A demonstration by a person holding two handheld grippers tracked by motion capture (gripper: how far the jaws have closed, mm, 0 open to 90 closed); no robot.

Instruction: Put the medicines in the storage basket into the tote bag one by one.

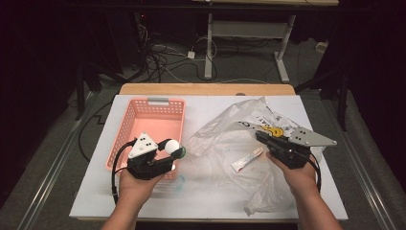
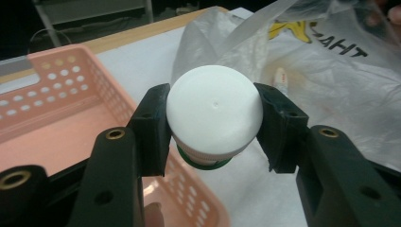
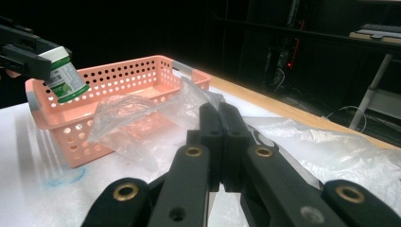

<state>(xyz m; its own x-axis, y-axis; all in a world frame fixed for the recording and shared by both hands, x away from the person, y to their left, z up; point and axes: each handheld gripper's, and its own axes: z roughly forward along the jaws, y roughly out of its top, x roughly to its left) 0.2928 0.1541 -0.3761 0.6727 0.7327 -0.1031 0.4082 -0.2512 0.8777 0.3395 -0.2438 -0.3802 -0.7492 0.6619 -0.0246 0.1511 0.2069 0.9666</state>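
I have the white-capped bottle (image 2: pixel 213 116) clamped in my left gripper (image 1: pixel 168 154) beside the pink basket (image 1: pixel 125 125), right gripper (image 3: pixel 222 142) pinching the plastic bag (image 1: pixel 225 139); next I carry it over the basket and release.

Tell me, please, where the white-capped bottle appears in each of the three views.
High view: white-capped bottle left of centre, at the pink basket's right rim, in the left claw.
Left gripper view: centre, clamped by both jaws.
Right gripper view: upper left, above the basket.
Shared landmark: the pink basket.
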